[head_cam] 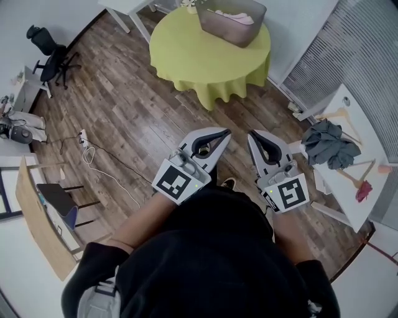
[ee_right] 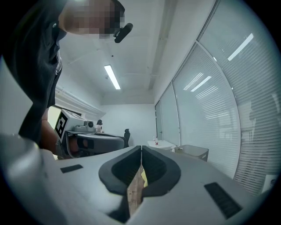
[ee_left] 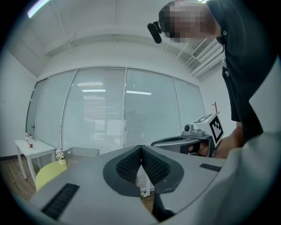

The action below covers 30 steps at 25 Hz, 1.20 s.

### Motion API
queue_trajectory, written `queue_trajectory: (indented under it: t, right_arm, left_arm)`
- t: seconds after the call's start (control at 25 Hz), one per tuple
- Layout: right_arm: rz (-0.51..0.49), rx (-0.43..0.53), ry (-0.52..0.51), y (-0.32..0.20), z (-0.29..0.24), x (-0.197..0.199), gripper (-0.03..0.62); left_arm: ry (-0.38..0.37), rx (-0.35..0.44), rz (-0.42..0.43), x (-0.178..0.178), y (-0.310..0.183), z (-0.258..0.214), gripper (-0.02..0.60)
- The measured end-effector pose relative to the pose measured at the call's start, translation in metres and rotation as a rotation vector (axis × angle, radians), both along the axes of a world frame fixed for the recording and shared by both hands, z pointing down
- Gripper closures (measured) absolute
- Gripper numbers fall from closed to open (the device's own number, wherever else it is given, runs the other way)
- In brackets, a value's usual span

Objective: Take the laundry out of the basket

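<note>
A grey laundry basket (head_cam: 217,26) stands on the round yellow-green table (head_cam: 186,56) at the far side of the room, with pale pink laundry (head_cam: 239,17) inside. I hold both grippers level in front of my body, well short of the table. My left gripper (head_cam: 225,133) and my right gripper (head_cam: 252,135) are both shut with nothing between their pads. In the left gripper view the basket (ee_left: 83,152) and the table (ee_left: 47,174) show low at the left beyond the shut left gripper (ee_left: 141,148). The right gripper view shows the shut right gripper (ee_right: 141,148) and the basket (ee_right: 193,152).
A white table (head_cam: 348,205) at the right carries a heap of grey clothes (head_cam: 328,144) and wooden hangers (head_cam: 354,174). A black office chair (head_cam: 50,53) stands far left. A power cable (head_cam: 93,155) lies on the wood floor. A wooden board (head_cam: 37,211) and a stool are near left.
</note>
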State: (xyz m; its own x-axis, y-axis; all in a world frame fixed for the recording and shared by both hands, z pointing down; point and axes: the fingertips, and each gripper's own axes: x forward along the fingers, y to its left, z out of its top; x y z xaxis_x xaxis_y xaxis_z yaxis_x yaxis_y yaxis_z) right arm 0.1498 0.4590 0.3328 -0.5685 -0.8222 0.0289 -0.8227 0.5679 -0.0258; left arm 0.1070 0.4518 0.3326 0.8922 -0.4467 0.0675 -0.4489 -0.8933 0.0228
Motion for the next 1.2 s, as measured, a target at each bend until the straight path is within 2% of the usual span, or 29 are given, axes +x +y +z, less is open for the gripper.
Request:
queue_trajectory:
  t: [0.4, 0.92, 1.2]
  right_arm:
    - [0.036, -0.031, 0.039, -0.087, 0.002, -0.007, 0.569]
    - [0.069, -0.050, 0.078, -0.213, -0.003, -0.049, 0.569]
    - [0.084, -0.069, 0.081, -0.249, 0.002, -0.075, 0.569]
  left_arm:
    - [0.030, 0.002, 0.040, -0.005, -0.094, -0.001, 0.571]
    - [0.068, -0.007, 0.084, -0.041, -0.217, -0.003, 0.571]
    - [0.071, -0.016, 0.087, -0.069, -0.259, 0.004, 0.571]
